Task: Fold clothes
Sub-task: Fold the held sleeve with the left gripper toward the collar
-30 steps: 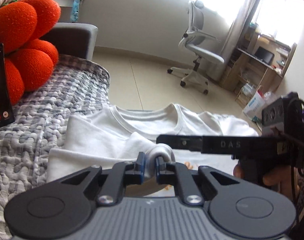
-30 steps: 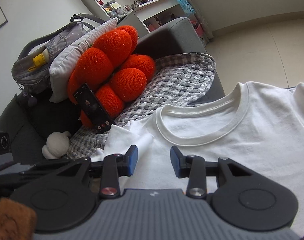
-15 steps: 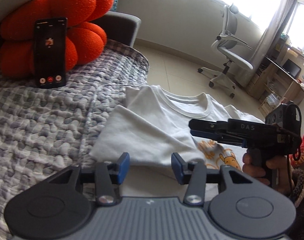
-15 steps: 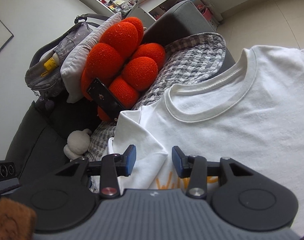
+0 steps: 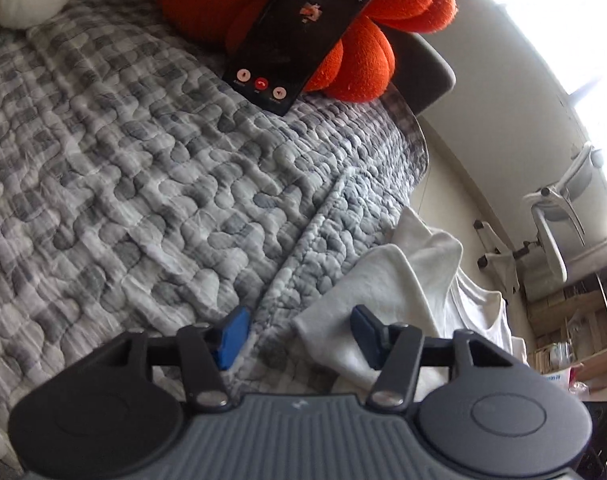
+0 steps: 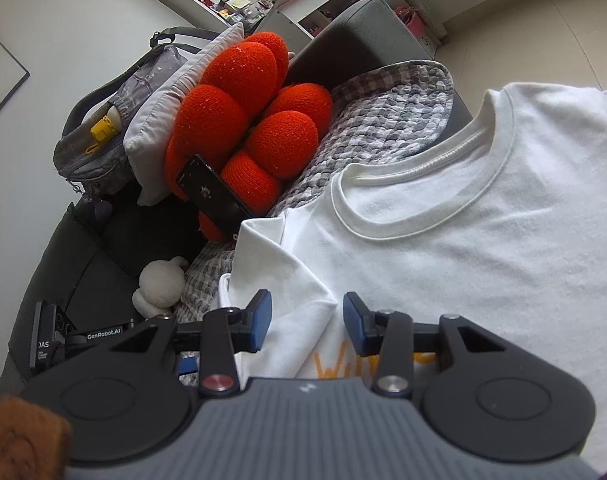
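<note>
A white T-shirt with an orange print lies face up on a grey quilted blanket. Its left sleeve is folded in over the chest. My right gripper is open and empty, just above that folded sleeve. My left gripper is open and empty, low over the blanket at the shirt's folded side edge. The left gripper's body also shows in the right wrist view, to the left of the shirt.
A black phone leans on an orange knot cushion at the blanket's far end. A small white plush, a grey pillow and a backpack lie on the dark sofa. An office chair stands on the floor beyond.
My left gripper let go of the sleeve, opened, and swung left and down to the shirt's side edge. My right gripper stayed open and drew back slightly over the folded sleeve.
</note>
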`<act>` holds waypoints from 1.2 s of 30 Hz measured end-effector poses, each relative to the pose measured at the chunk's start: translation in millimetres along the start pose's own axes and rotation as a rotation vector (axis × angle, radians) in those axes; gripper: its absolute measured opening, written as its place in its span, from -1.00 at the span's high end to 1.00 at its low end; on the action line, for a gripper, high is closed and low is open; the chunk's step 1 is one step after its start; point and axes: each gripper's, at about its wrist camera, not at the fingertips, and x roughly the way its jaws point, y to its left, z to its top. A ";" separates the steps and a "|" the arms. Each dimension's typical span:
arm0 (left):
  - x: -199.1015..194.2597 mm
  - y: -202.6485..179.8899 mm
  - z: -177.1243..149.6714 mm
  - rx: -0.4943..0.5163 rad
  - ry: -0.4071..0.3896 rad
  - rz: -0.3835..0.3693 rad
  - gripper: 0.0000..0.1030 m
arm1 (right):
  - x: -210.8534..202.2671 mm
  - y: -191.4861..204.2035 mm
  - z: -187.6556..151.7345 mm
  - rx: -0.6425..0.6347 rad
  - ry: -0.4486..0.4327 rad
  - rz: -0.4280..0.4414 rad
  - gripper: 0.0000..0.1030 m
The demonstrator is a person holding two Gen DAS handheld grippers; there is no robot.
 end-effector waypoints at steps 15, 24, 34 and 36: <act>-31.0 -29.1 8.1 0.172 -0.128 0.007 0.43 | 0.0 -1.8 -0.3 0.009 -0.004 0.004 0.15; -17.7 -41.4 -3.9 0.226 -0.135 0.053 0.30 | 0.7 -2.5 0.0 0.015 -0.004 0.008 0.13; -41.3 -65.6 -5.1 0.367 -0.346 0.111 0.94 | -0.3 -3.7 0.0 0.019 -0.009 0.011 0.13; -57.0 -66.6 0.3 0.390 -0.410 0.123 0.94 | -0.4 -3.6 -0.2 0.019 -0.009 0.010 0.13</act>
